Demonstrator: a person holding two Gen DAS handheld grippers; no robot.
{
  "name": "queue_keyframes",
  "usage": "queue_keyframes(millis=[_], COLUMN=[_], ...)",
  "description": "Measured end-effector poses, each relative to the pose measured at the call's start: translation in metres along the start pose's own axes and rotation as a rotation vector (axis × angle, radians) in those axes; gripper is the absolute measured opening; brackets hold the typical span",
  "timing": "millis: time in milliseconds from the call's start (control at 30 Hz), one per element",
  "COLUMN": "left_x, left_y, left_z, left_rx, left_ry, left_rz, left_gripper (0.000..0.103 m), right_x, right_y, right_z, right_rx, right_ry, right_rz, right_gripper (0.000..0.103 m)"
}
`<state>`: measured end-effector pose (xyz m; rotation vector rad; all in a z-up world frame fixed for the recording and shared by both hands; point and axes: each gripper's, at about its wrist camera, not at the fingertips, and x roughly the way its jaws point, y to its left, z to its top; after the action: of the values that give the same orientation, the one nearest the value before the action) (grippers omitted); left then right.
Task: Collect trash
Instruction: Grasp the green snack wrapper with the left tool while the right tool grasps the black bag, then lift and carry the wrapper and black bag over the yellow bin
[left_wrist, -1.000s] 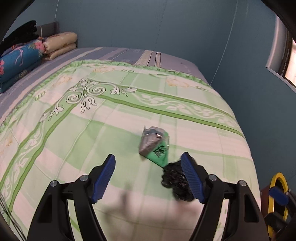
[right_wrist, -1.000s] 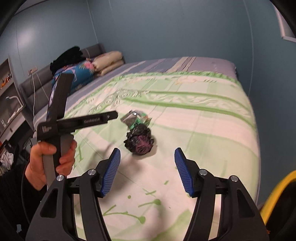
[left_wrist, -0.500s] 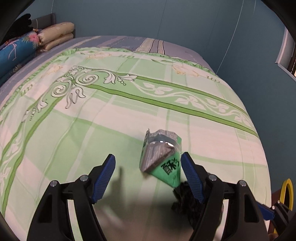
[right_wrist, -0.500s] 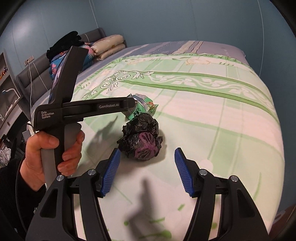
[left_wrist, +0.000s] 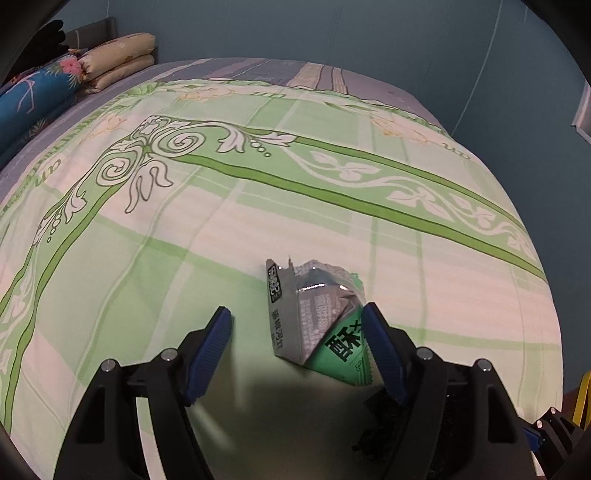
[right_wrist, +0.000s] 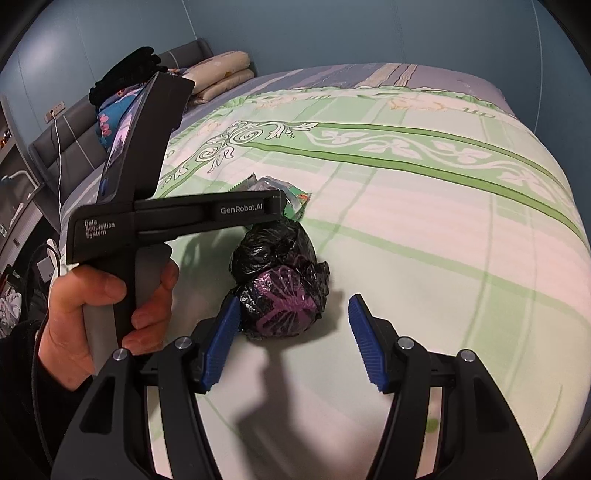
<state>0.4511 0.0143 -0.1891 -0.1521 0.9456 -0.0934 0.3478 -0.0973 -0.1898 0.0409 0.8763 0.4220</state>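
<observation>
Neither piece of trash has been picked up yet, so the collecting looks to be at its very start. In the left wrist view the left hand-held gripper (left_wrist: 297, 341) stands wide with nothing pressed between its blue pads; the torn green-and-silver snack wrapper (left_wrist: 317, 325) lies on the bed just inside the right pad, low and right of centre. In the right wrist view the right hand-held gripper (right_wrist: 291, 334) is also parted and empty, with the crumpled black plastic bag (right_wrist: 280, 284) lying near the frame's centre, close against the left pad; whether that pad touches it cannot be told. Both pieces rest on the bed, the bag just beside the wrapper. What is left, by my judgement, is closing on each piece, lifting it and carrying it to a bin, which no view clearly shows. The bed (left_wrist: 184, 258) wears a pale green patterned cover; folded pillows (left_wrist: 118, 55) sit at the upper left, and blue walls (right_wrist: 369, 29) close the room.
</observation>
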Motion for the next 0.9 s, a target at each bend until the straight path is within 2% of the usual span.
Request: queue_keyframes(millis=[200,300,367,467,567,633,900], left_x=[0.001,0.000,-0.002,-0.007,-0.015,-0.020,-0.042], left_y=[0.023,0.034,0.042,0.052,0.063,0.068,0.092], left_z=[0.004,0.003,0.000,-0.004,-0.009,-0.011,-0.017], left_rx=[-0.034,-0.045,-0.056,-0.064,-0.079,-0.082,-0.143], left_ry=[0.008,0.015,0.024,0.030,0.037,0.036,-0.010], left_rz=[0.020,0.038,0.042,0.054,0.058,0.054,0.043], left_gripper=[0.055,0.051,0.049,0.040,0.022,0.015,0.007], right_x=[0.015,0.024,0.031,0.038,0.038,0.033,-0.019], right_y=[0.012,0.020,0.024,0.031,0.033,0.034,0.038], right_z=[0.011,0.016,0.019,0.023,0.026,0.027,0.020], right_rx=[-0.013,-0.031,-0.037,-0.044,-0.040,-0.035,-0.032], right_ry=[0.011,0.020,0.030,0.038,0.038,0.032,-0.033], right_rz=[0.011,0.008,0.013,0.004,-0.004,-0.013,-0.024], right_gripper=[0.057,0.056,0.049,0.040,0.031,0.028,0.027])
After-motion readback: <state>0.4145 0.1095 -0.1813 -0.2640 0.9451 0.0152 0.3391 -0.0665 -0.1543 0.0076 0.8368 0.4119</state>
